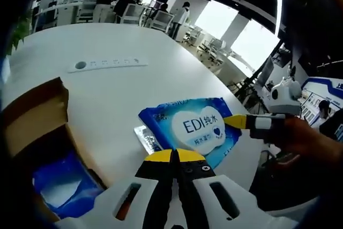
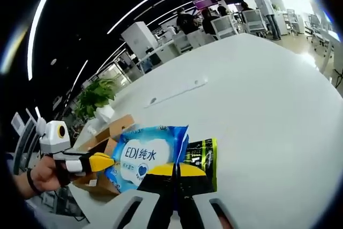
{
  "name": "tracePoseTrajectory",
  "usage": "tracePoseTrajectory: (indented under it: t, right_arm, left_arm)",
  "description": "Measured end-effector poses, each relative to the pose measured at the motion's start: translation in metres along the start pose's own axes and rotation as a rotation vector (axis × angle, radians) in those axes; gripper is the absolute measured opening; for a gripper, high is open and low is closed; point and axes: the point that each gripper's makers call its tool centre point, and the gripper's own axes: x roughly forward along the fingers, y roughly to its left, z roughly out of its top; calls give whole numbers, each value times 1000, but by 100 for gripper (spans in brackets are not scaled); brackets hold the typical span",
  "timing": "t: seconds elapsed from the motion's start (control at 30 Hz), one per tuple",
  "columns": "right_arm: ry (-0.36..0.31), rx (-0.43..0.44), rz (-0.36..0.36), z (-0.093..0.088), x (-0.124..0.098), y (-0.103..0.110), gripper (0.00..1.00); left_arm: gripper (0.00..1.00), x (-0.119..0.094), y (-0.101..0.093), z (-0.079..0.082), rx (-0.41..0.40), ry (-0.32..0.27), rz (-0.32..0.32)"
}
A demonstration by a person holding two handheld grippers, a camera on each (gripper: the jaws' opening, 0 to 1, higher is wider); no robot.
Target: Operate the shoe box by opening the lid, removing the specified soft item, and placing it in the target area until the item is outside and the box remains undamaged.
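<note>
A blue wipes pack (image 1: 193, 127) with a white label is held over the white table (image 1: 134, 84). My left gripper (image 1: 174, 156) is shut on its near edge. My right gripper (image 1: 238, 122) comes in from the right, its yellow tip on the pack's right edge. In the right gripper view the wipes pack (image 2: 142, 156) is just ahead of my shut right gripper (image 2: 176, 170), which pinches its corner, and the left gripper (image 2: 102, 162) meets its left edge. The open cardboard shoe box (image 1: 37, 122) lies at the left, with something blue (image 1: 67, 186) inside; the shoe box (image 2: 115, 127) shows behind the pack.
A small dark packet (image 2: 202, 156) lies on the table under the pack; the packet (image 1: 146, 139) peeks out at its left. A white socket strip (image 1: 107, 63) is set in the table farther off. People and office chairs (image 1: 161, 20) stand beyond the table. A plant (image 2: 96, 95) is at the far left.
</note>
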Motion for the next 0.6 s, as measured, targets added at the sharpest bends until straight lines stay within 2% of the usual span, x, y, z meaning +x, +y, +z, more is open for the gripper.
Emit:
tracePoseTrajectory:
  t: [0.47,0.6]
  right_arm:
    - [74,1,-6,-16,22,-26,0]
    - [84,1,-11,-18,27,-31,0]
  left_arm:
    - [0,29,9,-23,50,103,58]
    - [0,32,11,-26,33,116,64]
